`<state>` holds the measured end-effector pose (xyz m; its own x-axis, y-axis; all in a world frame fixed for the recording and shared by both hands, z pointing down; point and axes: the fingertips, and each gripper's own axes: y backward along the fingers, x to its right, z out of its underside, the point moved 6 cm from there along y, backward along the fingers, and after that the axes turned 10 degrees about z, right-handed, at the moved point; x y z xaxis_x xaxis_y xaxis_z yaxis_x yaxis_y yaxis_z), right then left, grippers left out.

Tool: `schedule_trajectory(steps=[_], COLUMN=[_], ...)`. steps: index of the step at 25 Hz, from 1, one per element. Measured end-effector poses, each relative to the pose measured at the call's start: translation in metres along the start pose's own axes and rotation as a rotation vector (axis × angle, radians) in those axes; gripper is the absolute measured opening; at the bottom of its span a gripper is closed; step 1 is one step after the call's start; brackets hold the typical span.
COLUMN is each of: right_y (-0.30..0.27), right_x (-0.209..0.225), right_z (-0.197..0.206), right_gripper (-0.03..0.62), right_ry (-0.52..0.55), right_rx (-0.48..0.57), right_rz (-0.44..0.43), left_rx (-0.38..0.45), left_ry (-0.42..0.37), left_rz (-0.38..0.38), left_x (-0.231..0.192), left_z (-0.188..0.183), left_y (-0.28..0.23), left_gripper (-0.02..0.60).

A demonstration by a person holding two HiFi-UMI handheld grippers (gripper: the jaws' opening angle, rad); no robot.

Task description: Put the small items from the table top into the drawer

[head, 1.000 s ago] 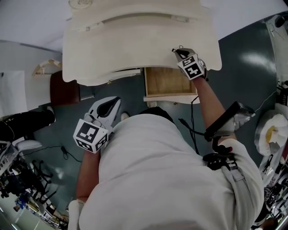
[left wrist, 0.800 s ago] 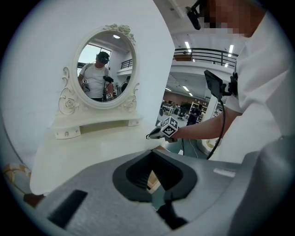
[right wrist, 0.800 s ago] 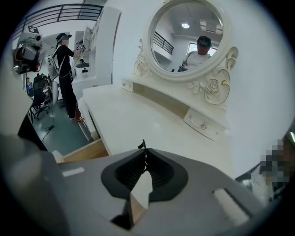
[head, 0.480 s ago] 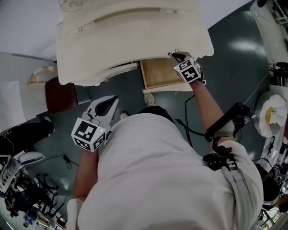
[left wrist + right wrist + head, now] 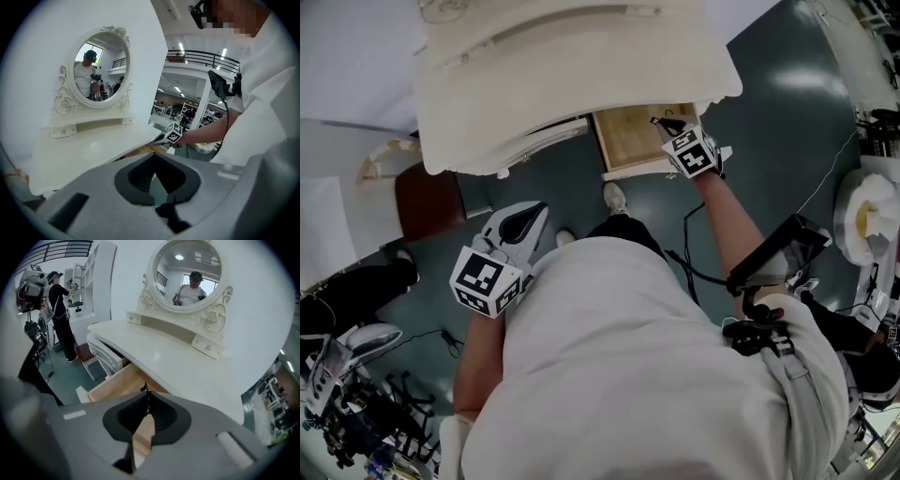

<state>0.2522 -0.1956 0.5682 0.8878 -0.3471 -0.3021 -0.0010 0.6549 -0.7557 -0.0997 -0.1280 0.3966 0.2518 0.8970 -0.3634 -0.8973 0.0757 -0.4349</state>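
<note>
Jaws of right gripper (image 5: 146,395) tight around thin dark item (image 5: 145,387), over drawer (image 5: 119,380)

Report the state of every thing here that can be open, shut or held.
Drawer: pulled open, wooden inside showing.
Right gripper: over the drawer, shut on a thin dark item too small to identify.
Left gripper: shut, nothing between its jaws.

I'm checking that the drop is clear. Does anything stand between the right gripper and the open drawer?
Nothing visible does. The right gripper, shut on a thin dark item, hangs right over the open drawer; bare wooden bottom shows beyond its jaws. The table top covers only the drawer's rear.
</note>
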Motion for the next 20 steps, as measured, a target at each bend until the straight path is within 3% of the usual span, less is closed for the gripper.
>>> schedule_trajectory(steps=[9,20], right_y=[-0.031,-0.082], right_x=[-0.003,0.008], right_z=[0.023,0.044], right_gripper=[0.020,0.020], right_ry=[0.013,0.116], right_rx=[-0.069,-0.106], right_rz=[-0.036,-0.129], left_rx=[-0.006,-0.025], left_ry=[0.027,0.069], left_rz=[-0.037,-0.090], left_x=[-0.004,-0.008], left_z=[0.001,-0.021], left_y=[0.004,-0.035], left_gripper=[0.000,0.000])
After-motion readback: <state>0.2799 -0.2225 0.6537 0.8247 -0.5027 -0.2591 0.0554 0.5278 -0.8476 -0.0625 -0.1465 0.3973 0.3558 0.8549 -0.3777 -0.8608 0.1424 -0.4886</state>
